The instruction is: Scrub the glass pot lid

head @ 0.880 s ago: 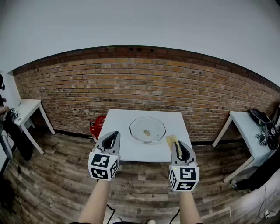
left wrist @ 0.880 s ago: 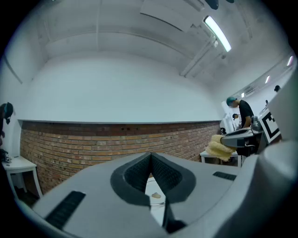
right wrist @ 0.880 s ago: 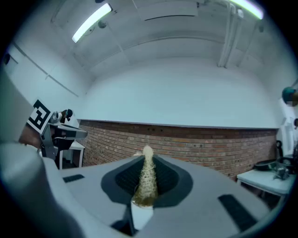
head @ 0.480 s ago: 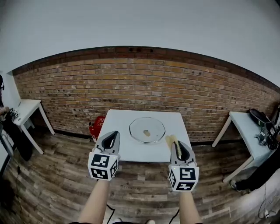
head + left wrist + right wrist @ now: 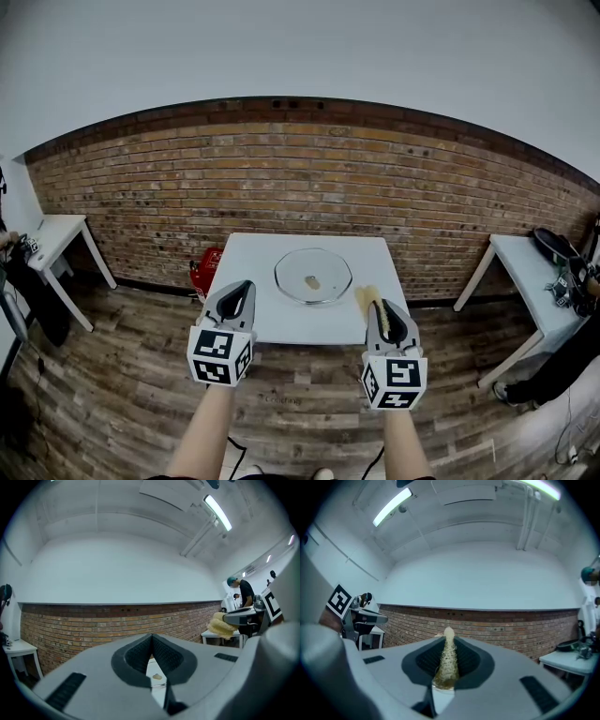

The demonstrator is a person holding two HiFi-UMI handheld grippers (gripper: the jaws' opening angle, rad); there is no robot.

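Observation:
A round glass pot lid (image 5: 313, 276) with a small knob lies flat on the white table (image 5: 262, 319); its knob (image 5: 157, 677) shows through the left jaw gap. My left gripper (image 5: 240, 287) hovers before the table's near left edge, shut with nothing between its jaws. My right gripper (image 5: 380, 309) hangs over the near right corner, shut on a yellow loofah sponge (image 5: 368, 300), whose end sticks out past the pads (image 5: 448, 656). Both grippers are short of the lid.
A brick wall (image 5: 309, 178) runs behind the table. A red object (image 5: 206, 267) sits on the floor at the table's left. Other white tables stand at far left (image 5: 56, 234) and far right (image 5: 534, 272). A person (image 5: 243, 592) stands in the distance.
The view has shifted slightly, so the table and lid sit a little higher and to the left. Both grippers hold the same place and state.

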